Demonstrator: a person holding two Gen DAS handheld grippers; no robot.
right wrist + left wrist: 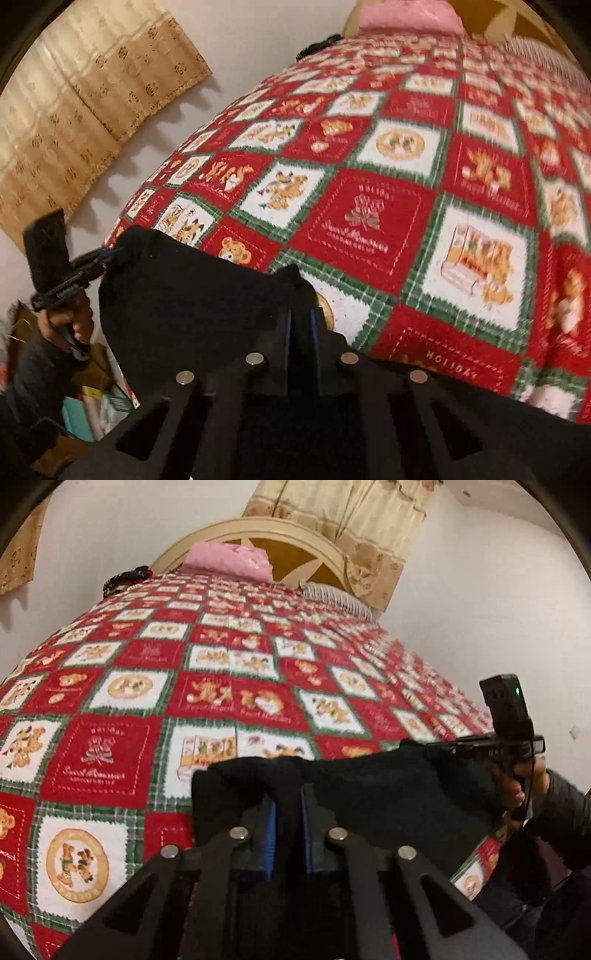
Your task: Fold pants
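Pants (369,794), black, hang stretched between our two grippers over the near edge of the bed, above the red, white and green quilt (221,672). We see the left gripper (287,808) clamped on one top corner of the cloth, blue pads pinching a fold between them. Right gripper (301,321) likewise closed on the opposite corner, fabric bunched between its fingers. Each wrist view shows the other gripper at the far end of the taut upper edge. Pink pillow (229,559) lies far off by the headboard (295,542).
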